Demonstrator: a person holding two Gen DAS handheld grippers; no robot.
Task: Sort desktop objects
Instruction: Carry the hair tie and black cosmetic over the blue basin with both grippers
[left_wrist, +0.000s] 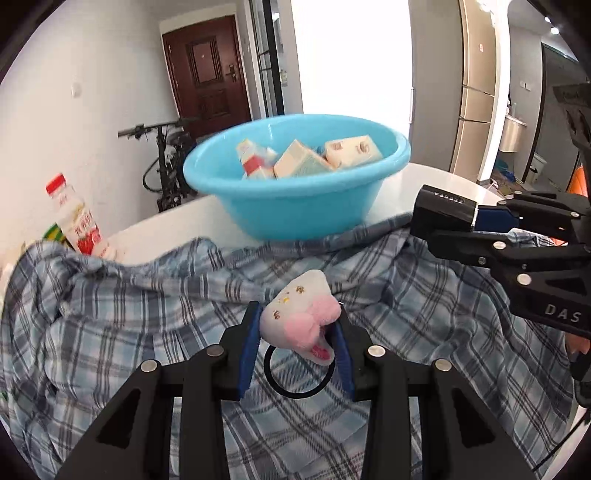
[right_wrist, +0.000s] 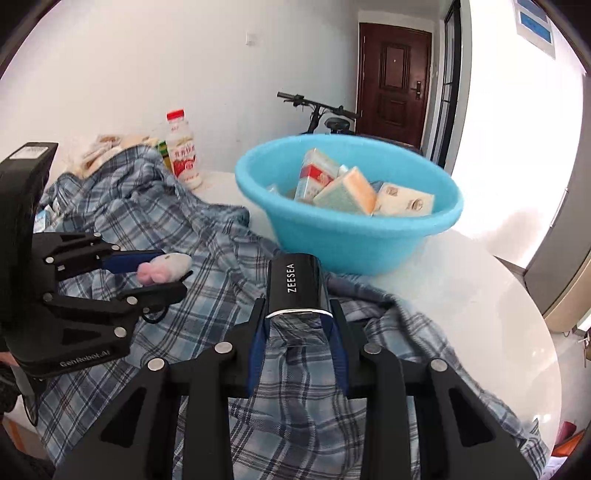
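our left gripper (left_wrist: 297, 328) pinches a fuzzy plush hair tie (left_wrist: 295, 321); our right gripper (right_wrist: 297, 325) clamps a glossy black box (right_wrist: 295, 286) above rumpled plaid cloth (right_wrist: 177, 221), round blue basin (right_wrist: 347, 236) far.

I can't see the basin's (left_wrist: 295, 206) base where the plaid shirt (left_wrist: 147, 314) covers it at centre frame, and the bottle (left_wrist: 75, 218) at left is blurred.

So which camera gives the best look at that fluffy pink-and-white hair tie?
The left wrist view: the plush hair tie fills the middle, with its black elastic loop visible. The right wrist view shows it small and side-on in the left tool.
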